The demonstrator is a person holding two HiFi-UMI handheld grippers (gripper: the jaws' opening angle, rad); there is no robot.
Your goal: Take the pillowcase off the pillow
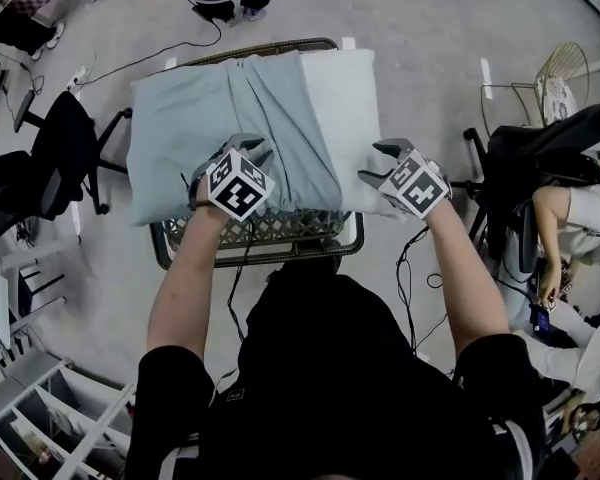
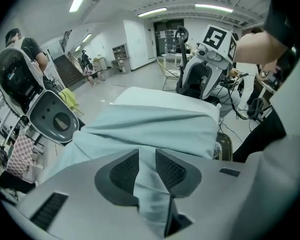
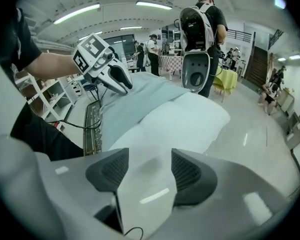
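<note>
Nearest the wearer, the left tool [image 1: 252,150] hovers over the bunched edge of the pale blue-grey cotton pillowcase [image 1: 210,118]. Its jaws are only part way apart. Blue cloth shows in the narrow gap, but the pads do not look pressed on it, so I judge nothing is gripped. The right tool [image 1: 378,163] stands wider open over the bare white pillow [image 1: 345,98], holding nothing; probably it is there to pin the pillow down while the other pulls.

The case is about half off. It covers the pillow's left part and is gathered in folds near the middle, leaving the right end exposed. Both tools sit at the near edge on either side of that gathered line, well placed for a fresh hold.

The pillow lies across a dark wire-mesh metal desk [image 1: 260,233] and overhangs it on the left. Beyond are a smooth grey floor [image 1: 410,18] with trailing cables, a black office chair [image 1: 65,148], a pale wire chair [image 1: 560,73] and white shelving [image 1: 40,408].
</note>
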